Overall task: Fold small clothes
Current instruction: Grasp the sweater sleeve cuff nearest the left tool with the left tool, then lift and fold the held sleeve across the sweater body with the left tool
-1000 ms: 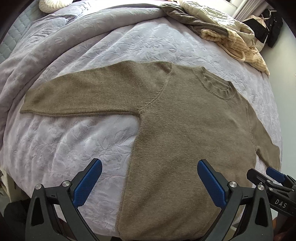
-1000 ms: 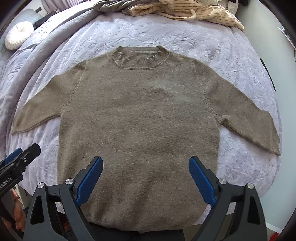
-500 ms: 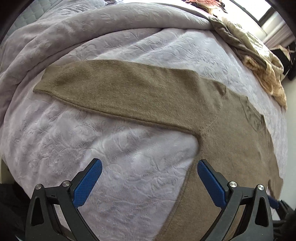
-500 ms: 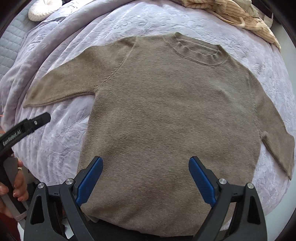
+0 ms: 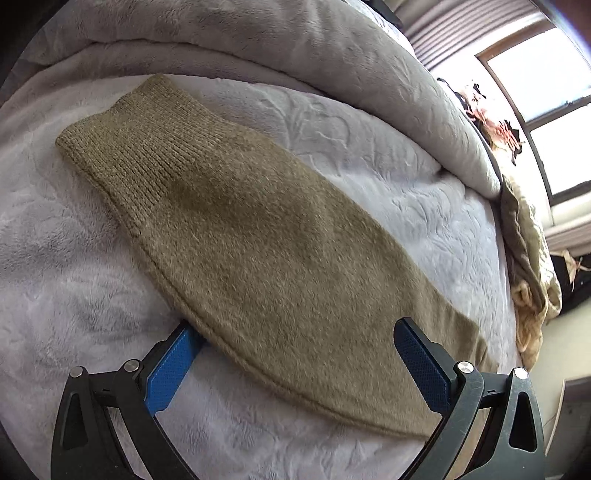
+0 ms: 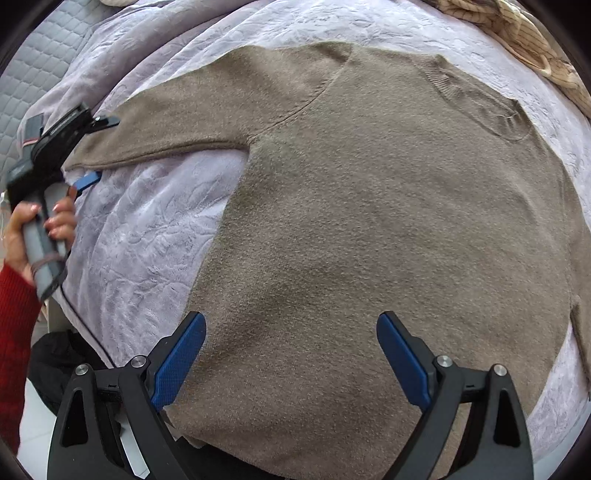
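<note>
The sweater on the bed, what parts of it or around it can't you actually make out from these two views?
- Sweater: its far sleeve is cut off by the right edge of the right wrist view; only a sliver shows.
- Hem: hidden behind the right claw in the right wrist view.
- Left claw: whether its lower finger touches the sleeve is unclear; the fabric edge hides the tip.
- Pile of clothes: bunched at the frame edge, separate items indistinguishable.

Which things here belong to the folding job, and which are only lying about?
Belong to the job:
- brown sweater, spread flat
- its sleeve
- left hand-held gripper, open at the sleeve
- right hand-held gripper, open over the hem

Lying about:
- striped clothes pile
- bunched blanket
- bed cover underneath
</note>
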Demonstrator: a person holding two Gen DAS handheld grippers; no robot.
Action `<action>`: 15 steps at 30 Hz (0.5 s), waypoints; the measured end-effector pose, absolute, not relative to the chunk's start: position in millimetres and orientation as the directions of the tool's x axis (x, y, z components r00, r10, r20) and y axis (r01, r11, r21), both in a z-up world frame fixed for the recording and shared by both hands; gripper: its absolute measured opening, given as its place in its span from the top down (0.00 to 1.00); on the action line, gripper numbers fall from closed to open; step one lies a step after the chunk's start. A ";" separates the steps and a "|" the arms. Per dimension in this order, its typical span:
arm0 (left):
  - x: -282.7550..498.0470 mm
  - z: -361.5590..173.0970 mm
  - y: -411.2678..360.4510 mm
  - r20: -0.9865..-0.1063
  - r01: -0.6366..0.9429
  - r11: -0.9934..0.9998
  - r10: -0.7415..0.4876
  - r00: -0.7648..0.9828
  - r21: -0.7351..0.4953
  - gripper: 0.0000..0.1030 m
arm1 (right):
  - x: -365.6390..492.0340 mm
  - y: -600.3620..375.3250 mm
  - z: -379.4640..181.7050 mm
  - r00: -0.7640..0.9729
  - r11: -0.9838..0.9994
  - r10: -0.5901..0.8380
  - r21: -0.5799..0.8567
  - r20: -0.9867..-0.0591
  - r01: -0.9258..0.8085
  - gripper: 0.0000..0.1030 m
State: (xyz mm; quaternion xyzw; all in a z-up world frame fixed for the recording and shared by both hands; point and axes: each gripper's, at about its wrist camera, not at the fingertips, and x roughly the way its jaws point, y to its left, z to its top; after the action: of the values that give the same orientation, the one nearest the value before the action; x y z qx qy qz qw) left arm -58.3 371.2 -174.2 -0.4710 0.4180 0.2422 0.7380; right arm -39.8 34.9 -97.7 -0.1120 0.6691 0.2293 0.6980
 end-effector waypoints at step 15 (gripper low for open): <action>-45.6 -115.6 357.3 -0.693 -0.620 0.589 0.136 0.708 -0.518 0.94 | -42.6 31.1 -109.0 -0.001 0.834 0.295 0.258 -0.956 -0.489 0.07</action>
State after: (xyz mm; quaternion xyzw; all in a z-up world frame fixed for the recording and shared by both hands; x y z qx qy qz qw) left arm -45.6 357.3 -115.6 -0.3928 0.3082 0.2260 0.8365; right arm -42.6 31.1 -109.0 -0.0746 0.6502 0.2787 0.7029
